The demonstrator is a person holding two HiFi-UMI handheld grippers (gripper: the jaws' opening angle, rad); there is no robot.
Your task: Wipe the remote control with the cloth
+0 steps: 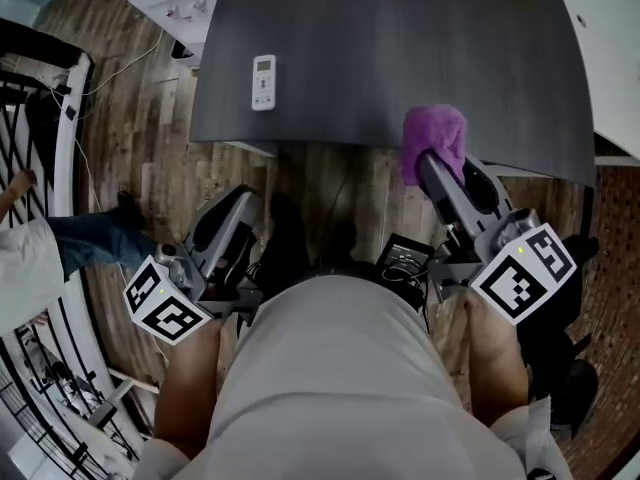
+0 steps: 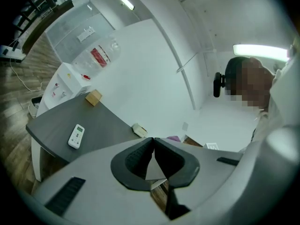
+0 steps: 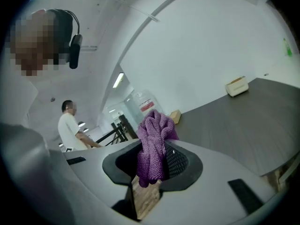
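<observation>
Head view, looking down: a dark grey desk (image 1: 420,48) fills the top of the frame, w/ wood floor (image 1: 130,138) to its left and below it. The wearer's torso (image 1: 340,368) fills the bottom centre. Both grippers are held out in front of it, short of the remote, so no wiping yet; this reads as the approach.

Right gripper (image 1: 428,160), centre right, points at the desk's near edge. Its jaws are clamped on a purple cloth (image 1: 436,136). The right gripper view shows the cloth pinched between the pads, w/ a bunch poking out past the tips and a tail hanging below. Prob. held that way so the loose bunch does the rubbing.

Left gripper (image 1: 243,206), lower left, sits below the desk edge in frame, off the desk. The left gripper view shows its jaws closed tip to tip, nothing between them. Likely kept free to steady the remote, tho it would have to open first.

Remote (image 1: 263,81): small, white, lying flat and face up on the desk's left part near the front edge, upper left of centre in frame. It's well apart from the cloth and both grippers. The cloth must travel up and left to reach it.

Also: a 2nd person (image 1: 25,263) at the left frame edge.
</observation>
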